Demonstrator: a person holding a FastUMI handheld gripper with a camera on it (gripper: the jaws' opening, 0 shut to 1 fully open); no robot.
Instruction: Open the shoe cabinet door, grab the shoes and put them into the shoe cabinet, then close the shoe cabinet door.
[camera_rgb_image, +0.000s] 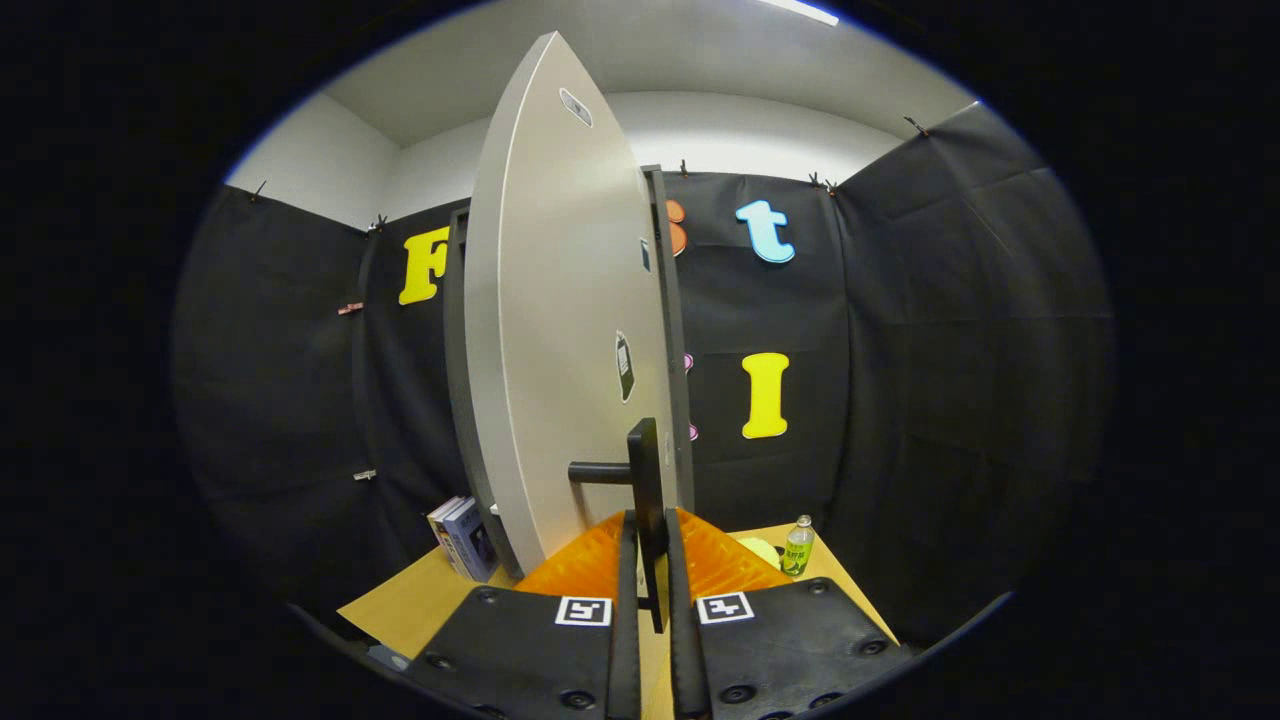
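Observation:
The shoe cabinet door (560, 330) is a tall pale grey panel, seen nearly edge-on and swung away from the dark cabinet frame (672, 330) behind it. A black handle (645, 480) sticks out of the door's lower part, with a short bar and an upright grip. My gripper (648, 530) is right at that grip. Both fingers (625, 570) press on the upright part from either side, so the gripper is shut on it. The door hides the cabinet's inside.
The cabinet stands on a wooden table (420, 600). Two books (465, 540) lean left of the door's foot. To the right of the fingers stand a small green-labelled bottle (798, 548) and a pale yellow object (762, 550). Black cloth walls close in all around.

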